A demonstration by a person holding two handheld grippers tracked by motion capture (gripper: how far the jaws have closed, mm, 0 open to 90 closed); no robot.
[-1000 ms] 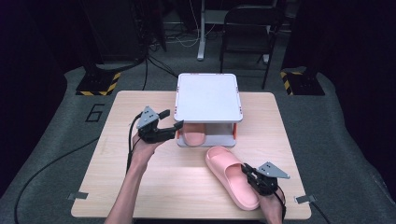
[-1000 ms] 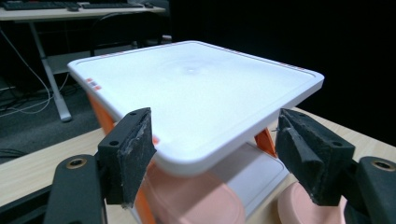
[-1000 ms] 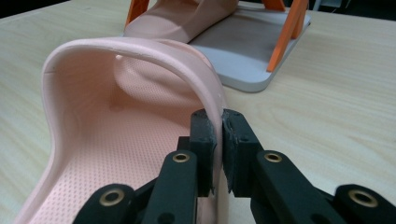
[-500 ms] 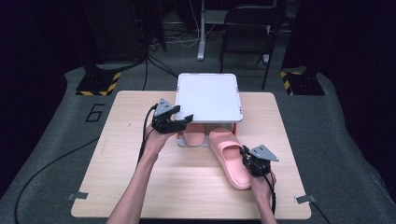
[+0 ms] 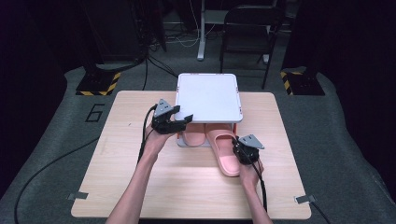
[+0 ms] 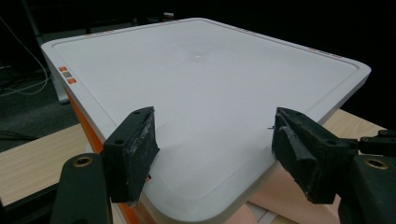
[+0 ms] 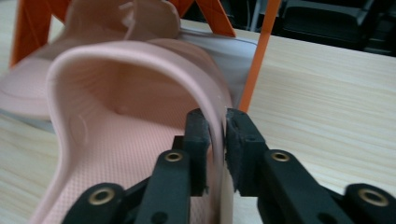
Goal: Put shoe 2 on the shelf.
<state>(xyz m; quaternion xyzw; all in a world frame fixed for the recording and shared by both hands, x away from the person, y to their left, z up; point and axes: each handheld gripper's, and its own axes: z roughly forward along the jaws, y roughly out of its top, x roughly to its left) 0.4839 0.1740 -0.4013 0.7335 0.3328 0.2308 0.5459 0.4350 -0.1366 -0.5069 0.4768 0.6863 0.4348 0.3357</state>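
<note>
At my light wooden table (image 5: 140, 186), w/ a dark grey carpeted floor (image 5: 345, 154) around it, a white square-topped low rack on orange legs (image 5: 208, 97) stands toward the far-centre of the tabletop. Two pale pink rubber slide sandals sit at the rack's near side: the left pink sandal (image 5: 194, 136) lies under the white top, toe end hidden, and the right pink sandal (image 5: 227, 154) lies just beside it, front part under the rack, heel sticking out toward me. My right gripper (image 5: 243, 151) is clamped on that right sandal's raised side edge; in the right gripper view the black pads (image 7: 198, 135) pinch the thin pink rim (image 7: 215, 126), an orange leg (image 7: 257, 56) just behind. My left gripper (image 5: 173, 122) hovers at the rack's near-left corner, jaws spread wide, nothing btwn them; in the left gripper view they frame the white top (image 6: 205, 93) from above its corner.
</note>
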